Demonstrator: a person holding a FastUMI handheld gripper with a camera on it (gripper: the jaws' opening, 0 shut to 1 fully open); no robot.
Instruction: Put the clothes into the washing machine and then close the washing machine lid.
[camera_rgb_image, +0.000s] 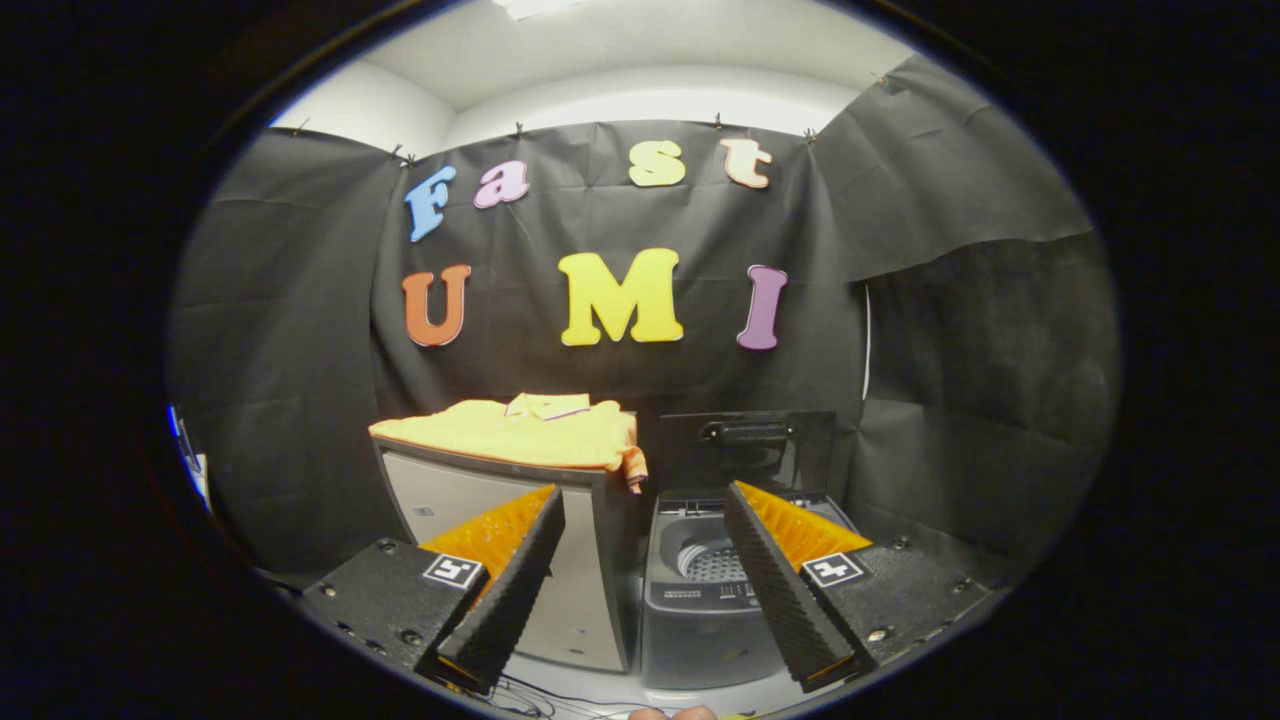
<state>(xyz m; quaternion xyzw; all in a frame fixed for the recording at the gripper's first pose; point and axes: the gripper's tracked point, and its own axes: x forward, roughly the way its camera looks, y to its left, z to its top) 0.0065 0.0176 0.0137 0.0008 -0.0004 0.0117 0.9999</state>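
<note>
Fingers (520, 575) of the gripper (640, 580) stand wide apart and hold nothing; we see open air between them.

Beyond the fingers we see two units side by side against the black cloth wall (300, 400):

1. A pale cabinet (470, 500) stands behind the left finger. A folded yellow shirt (520, 432) lies flat on its top. The shirt covers most of the top surface, and one sleeve hangs over the right edge, towards the washing machine. The collar faces the wall.
2. A grey washing machine (700, 610) stands just beside the cabinet, on its right, seen through the gap between the fingers. Its lid (745, 450) is raised upright against the wall, handle near the top edge. The round drum opening (705, 560) is exposed, and the right finger crosses in front of part of it. We see a control strip along the front rim.

The cabinet top sits higher than the rim of the washing machine. The cabinet's right side and the machine's left side nearly meet; we cannot tell whether they touch. To the right of the machine the cloth wall stands near. Above the shirt and above the drum we see free room up to the wall.

Thin cables (530, 700) lie on the pale floor below the cabinet.
</note>
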